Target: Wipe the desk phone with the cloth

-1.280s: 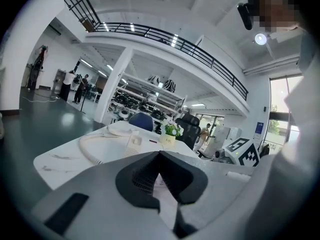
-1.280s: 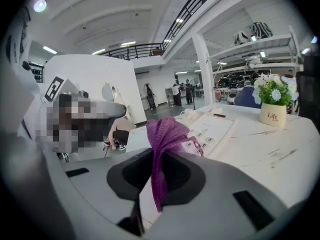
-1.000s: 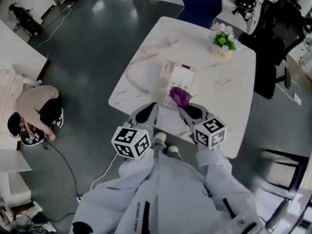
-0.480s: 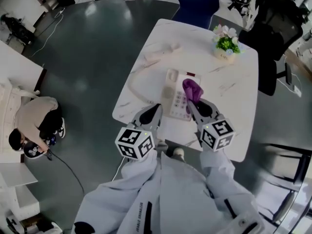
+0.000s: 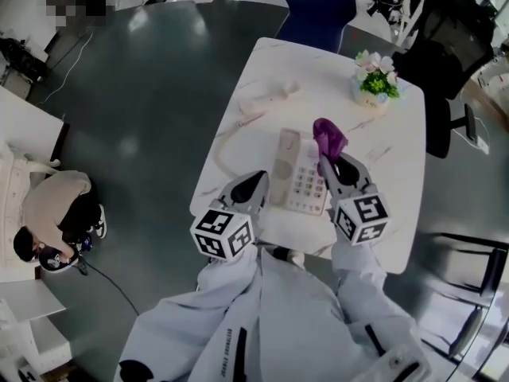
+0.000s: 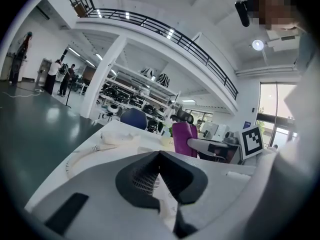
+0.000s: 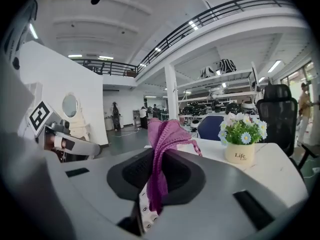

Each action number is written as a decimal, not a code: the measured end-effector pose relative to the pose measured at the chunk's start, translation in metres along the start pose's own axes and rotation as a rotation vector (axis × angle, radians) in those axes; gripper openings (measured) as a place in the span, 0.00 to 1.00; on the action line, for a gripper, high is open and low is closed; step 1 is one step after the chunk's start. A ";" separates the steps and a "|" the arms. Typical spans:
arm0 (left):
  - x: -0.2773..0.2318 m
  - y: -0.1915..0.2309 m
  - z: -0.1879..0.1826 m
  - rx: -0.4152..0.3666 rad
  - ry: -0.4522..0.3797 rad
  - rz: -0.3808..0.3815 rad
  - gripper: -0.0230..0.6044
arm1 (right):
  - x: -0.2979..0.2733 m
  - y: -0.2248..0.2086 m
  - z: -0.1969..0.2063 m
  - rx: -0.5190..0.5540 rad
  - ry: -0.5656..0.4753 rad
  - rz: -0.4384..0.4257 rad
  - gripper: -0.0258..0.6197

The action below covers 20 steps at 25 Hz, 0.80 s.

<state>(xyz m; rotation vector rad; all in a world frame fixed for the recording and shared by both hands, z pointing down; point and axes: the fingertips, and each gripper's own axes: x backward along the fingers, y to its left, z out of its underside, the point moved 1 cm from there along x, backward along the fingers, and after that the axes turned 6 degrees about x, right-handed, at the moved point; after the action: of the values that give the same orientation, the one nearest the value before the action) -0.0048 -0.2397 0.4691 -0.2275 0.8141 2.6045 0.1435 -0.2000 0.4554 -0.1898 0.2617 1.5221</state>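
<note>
The cream desk phone (image 5: 298, 173) lies on the white marble table (image 5: 318, 62), its keypad facing up. Its handset (image 5: 266, 98) is off the cradle and rests further back, joined by a curling cord (image 5: 225, 146). My right gripper (image 5: 330, 159) is shut on a purple cloth (image 5: 328, 138), which hangs at the phone's far right corner. In the right gripper view the cloth (image 7: 162, 149) rises from between the jaws. My left gripper (image 5: 256, 183) is shut on nothing, at the phone's near left side. In the left gripper view its jaws meet at one point (image 6: 160, 159).
A small pot of flowers (image 5: 376, 78) stands at the table's far right. A blue chair (image 5: 322, 6) and a black office chair (image 5: 445, 46) stand beyond the table. A person crouches on the dark floor (image 5: 52, 205) at far left.
My right gripper has carried the cloth along the phone's right side, from its near end to its far corner. The left gripper has stayed at the near left.
</note>
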 end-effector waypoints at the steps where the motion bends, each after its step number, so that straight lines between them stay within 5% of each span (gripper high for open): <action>1: -0.002 0.003 -0.002 -0.001 0.003 0.005 0.03 | -0.004 -0.002 -0.003 0.022 0.001 0.010 0.10; 10: -0.018 0.018 -0.011 0.001 0.032 0.041 0.03 | -0.037 -0.009 -0.012 0.235 0.083 0.061 0.10; 20: -0.035 0.029 -0.015 -0.001 0.062 0.077 0.03 | -0.073 0.007 0.015 0.335 0.185 -0.018 0.10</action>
<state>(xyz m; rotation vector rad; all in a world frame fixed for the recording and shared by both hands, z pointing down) 0.0151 -0.2815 0.4811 -0.2841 0.8595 2.6813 0.1351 -0.2656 0.4905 -0.0652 0.6548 1.4210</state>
